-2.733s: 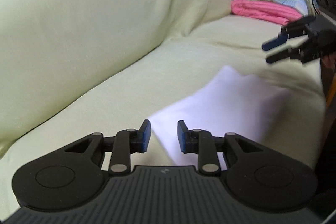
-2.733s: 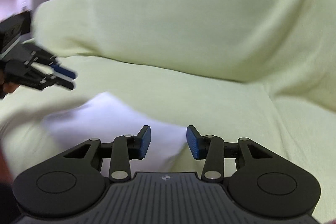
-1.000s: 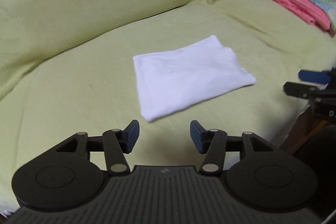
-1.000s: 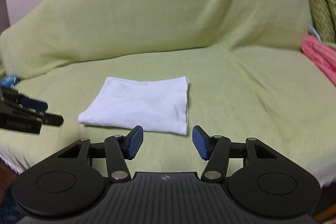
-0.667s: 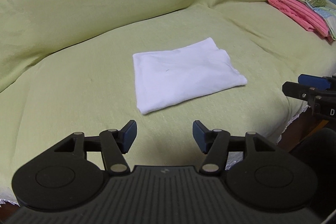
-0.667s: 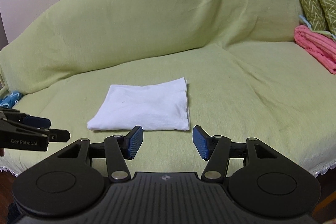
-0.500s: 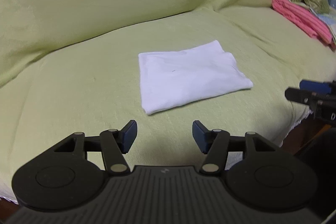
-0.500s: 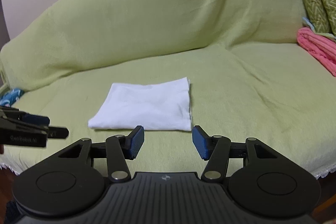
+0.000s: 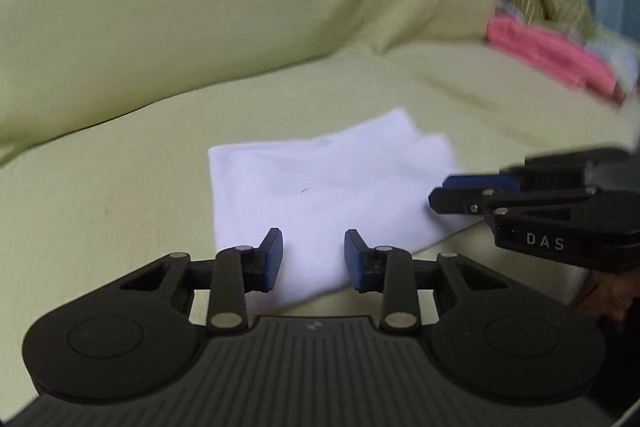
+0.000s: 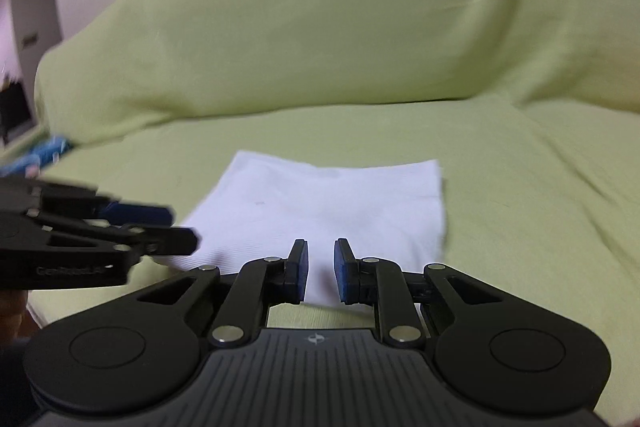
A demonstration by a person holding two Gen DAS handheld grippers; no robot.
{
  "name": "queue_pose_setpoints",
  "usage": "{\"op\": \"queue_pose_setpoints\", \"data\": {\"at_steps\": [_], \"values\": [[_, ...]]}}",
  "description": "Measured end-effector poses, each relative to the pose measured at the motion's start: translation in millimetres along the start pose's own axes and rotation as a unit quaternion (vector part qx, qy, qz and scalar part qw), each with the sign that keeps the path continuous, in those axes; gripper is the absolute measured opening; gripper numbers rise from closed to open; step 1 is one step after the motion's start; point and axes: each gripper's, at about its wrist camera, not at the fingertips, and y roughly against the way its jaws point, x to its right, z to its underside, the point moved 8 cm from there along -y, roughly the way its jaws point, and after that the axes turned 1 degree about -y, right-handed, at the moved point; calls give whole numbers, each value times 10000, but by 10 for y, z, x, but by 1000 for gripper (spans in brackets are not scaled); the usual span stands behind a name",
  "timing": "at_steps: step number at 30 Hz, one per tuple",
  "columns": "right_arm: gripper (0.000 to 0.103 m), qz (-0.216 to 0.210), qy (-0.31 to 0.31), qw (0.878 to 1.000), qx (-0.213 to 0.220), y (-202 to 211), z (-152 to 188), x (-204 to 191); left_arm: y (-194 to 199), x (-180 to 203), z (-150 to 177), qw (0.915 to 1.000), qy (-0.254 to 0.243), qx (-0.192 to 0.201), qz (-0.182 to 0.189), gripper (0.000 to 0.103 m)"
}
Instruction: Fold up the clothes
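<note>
Both hand-held grippers now sit nearer the white folded cloth (image 9: 320,187) than before, jaws closing, nothing clamped: left hand-held gripper (image 9: 314,259), right hand-held gripper (image 10: 320,271). Only the left view shows pink clothes (image 9: 548,55).

Green-covered sofa (image 9: 120,155), folded white cloth (image 9: 320,183), pink clothes (image 9: 548,55)

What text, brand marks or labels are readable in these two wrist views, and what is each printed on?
"DAS": white letters on the side of the right gripper, seen from the left wrist.
On the side of the left gripper, seen from the right wrist: pale lettering, blurred; begins "Gen", the rest unreadable.
No writing shows on the white cloth or sofa cover.
</note>
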Motion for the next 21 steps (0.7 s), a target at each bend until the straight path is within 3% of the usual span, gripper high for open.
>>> {"op": "queue_pose_setpoints", "data": {"at_steps": [2, 4, 6, 8, 12, 15, 18, 19, 21], "values": [[10, 130, 92, 9998, -72, -182, 81, 113, -231, -73, 81, 9998, -77, -178, -60, 33], [4, 99, -96, 9998, -126, -201, 69, 236, -266, -174, 80, 9999, 89, -95, 84, 36], [5, 320, -305, 9988, -217, -160, -10, 365, -250, -288, 39, 9992, 328, -160, 134, 34], [18, 440, -404, 9982, -106, -103, -140, 470, -197, -362, -78, 9988, 433, -21, 215, 31], [18, 216, -363, 9988, 248, -275, -450, 556, -301, -381, -398, 9991, 171, 340, 195, 30], [18, 235, 66, 9996, 149, -639, -575, 567, -657, -440, -493, 9995, 45, 178, 253, 24], [17, 270, 21, 9996, -13, -916, -560, 751, -998, -578, -484, 9994, 173, -53, 291, 23], [8, 282, -16, 9996, -70, -1004, -548, 820, -1029, -616, -510, 9993, 220, -14, 303, 24], [0, 306, -91, 9993, -183, -1180, -525, 958, -1070, -693, -555, 9996, 234, -21, 138, 23]]}}
